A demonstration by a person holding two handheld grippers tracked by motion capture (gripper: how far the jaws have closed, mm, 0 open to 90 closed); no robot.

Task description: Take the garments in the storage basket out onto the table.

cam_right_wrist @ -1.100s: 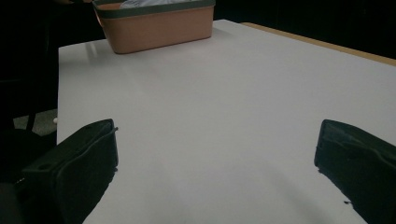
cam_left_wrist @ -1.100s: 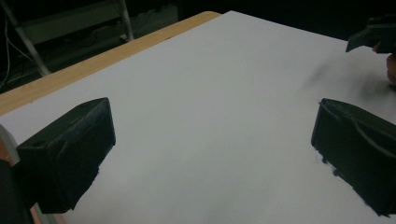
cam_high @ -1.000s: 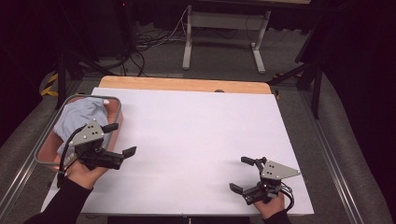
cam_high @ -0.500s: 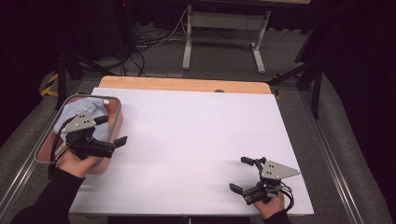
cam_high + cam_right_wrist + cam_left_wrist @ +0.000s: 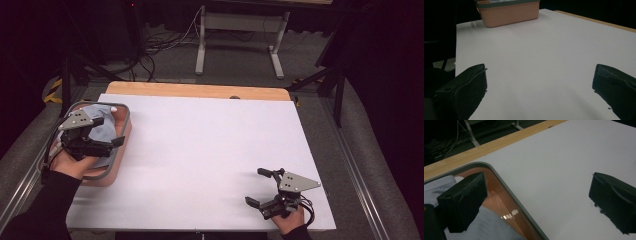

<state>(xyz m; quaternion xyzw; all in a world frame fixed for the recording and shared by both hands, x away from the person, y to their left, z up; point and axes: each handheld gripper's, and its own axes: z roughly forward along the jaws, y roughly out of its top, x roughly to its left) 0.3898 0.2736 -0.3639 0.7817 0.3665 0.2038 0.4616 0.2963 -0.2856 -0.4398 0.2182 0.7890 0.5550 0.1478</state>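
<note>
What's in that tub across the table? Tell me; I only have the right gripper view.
Observer: A grey-blue cloth lies bunched inside the tub.
Operator: Report where the left gripper is.
Observer: The left gripper hangs above the tub's table-side edge, jaws wide open.
Operator: Say what lies between its jaws.
Observer: In the left gripper view the grey rim runs between them, with one jaw over the cloth and the other over the white table.
</note>
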